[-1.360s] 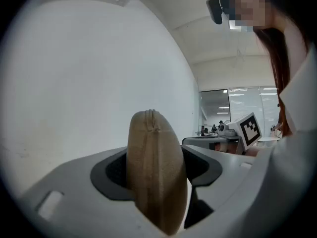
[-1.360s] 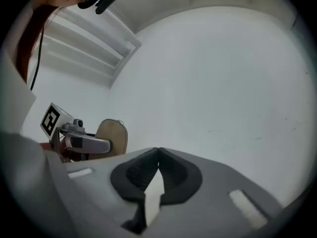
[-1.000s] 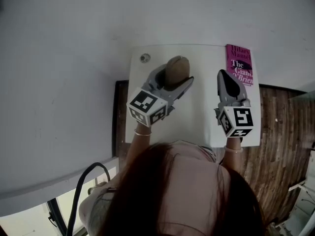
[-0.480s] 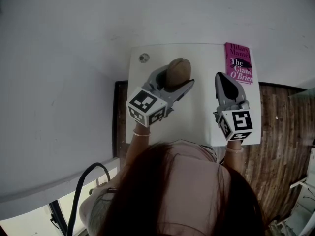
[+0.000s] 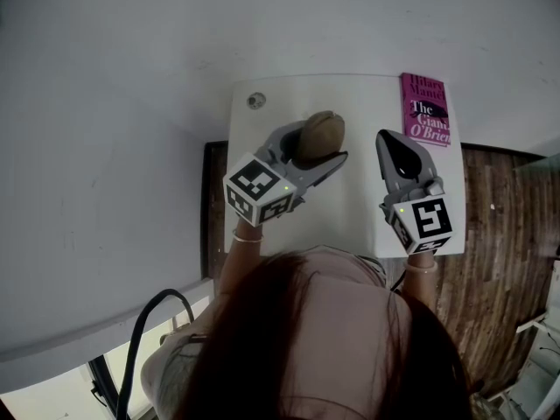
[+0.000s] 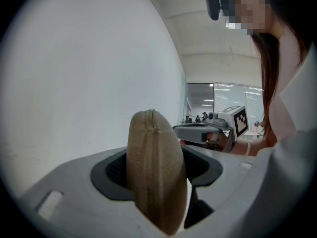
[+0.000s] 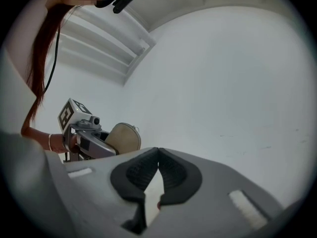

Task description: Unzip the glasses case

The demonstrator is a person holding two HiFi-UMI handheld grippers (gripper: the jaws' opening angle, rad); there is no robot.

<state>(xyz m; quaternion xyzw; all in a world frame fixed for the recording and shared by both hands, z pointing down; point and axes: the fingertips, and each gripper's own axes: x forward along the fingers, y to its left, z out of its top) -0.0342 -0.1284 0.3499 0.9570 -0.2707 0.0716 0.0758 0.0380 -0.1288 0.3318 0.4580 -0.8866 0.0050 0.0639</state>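
Note:
A tan fabric glasses case (image 5: 318,136) is held up above the white table (image 5: 350,199), clamped between the jaws of my left gripper (image 5: 319,151). In the left gripper view the case (image 6: 154,167) stands on edge between the pads, its zipper seam running up the middle. My right gripper (image 5: 391,141) hovers to the right of the case, apart from it, jaws shut with nothing between them. The right gripper view shows its pads (image 7: 158,168) touching at the tip and the case (image 7: 124,137) off to the left.
A magenta book (image 5: 426,110) lies at the table's far right corner. A small round grey object (image 5: 255,101) sits at the far left corner. Dark wood floor (image 5: 499,261) shows to the right of the table, and a white wall stands behind it.
The left gripper has tilted the case slightly to the right. The right gripper has drifted a little left, toward the case.

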